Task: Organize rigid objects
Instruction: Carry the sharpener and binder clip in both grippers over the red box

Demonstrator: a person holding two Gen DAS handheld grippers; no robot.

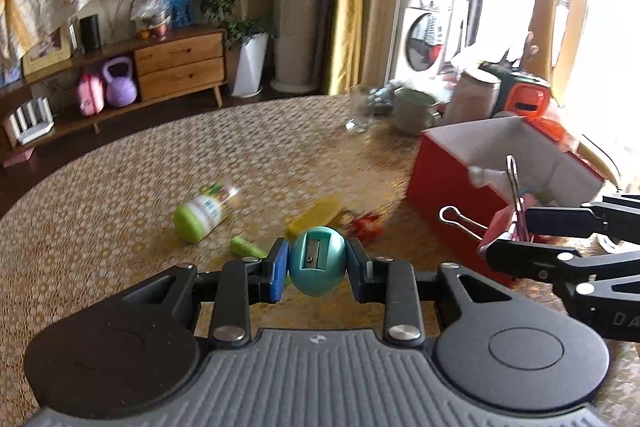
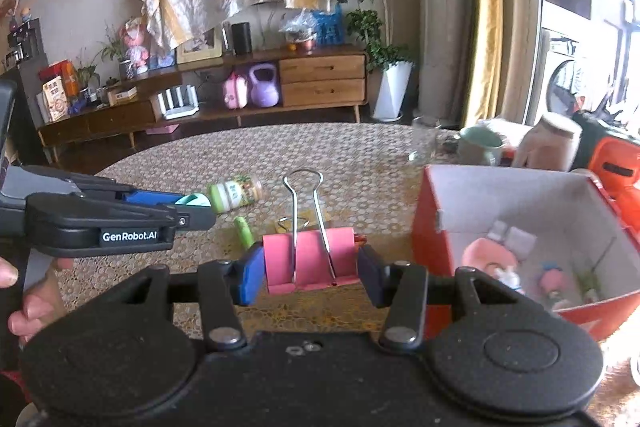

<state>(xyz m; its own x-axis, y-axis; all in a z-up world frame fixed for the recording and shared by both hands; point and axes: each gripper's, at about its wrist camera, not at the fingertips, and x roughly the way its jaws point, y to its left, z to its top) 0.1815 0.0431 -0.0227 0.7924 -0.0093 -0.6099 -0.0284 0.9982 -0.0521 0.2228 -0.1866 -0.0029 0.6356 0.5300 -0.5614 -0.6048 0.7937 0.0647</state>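
Observation:
My left gripper [image 1: 317, 263] is shut on a teal egg-shaped pencil sharpener [image 1: 317, 261], held above the table. My right gripper [image 2: 310, 267] is shut on a pink binder clip [image 2: 310, 261] with wire handles, just left of the red box [image 2: 436, 251]. The red box [image 1: 444, 179] has a white inside and holds several small toys [image 2: 492, 259]. In the left wrist view the right gripper [image 1: 508, 233] with the clip [image 1: 498, 227] is at the box's near corner. In the right wrist view the left gripper [image 2: 196, 207] is at the left.
On the patterned table [image 1: 120, 187] lie a green-capped jar [image 1: 204, 213], a small green tube [image 1: 246, 247], a yellow block [image 1: 316, 213] and a small red item [image 1: 366, 221]. Behind the box stand a glass [image 1: 360, 115], a green mug [image 1: 412, 111], a canister [image 1: 472, 97] and an orange device [image 1: 528, 101].

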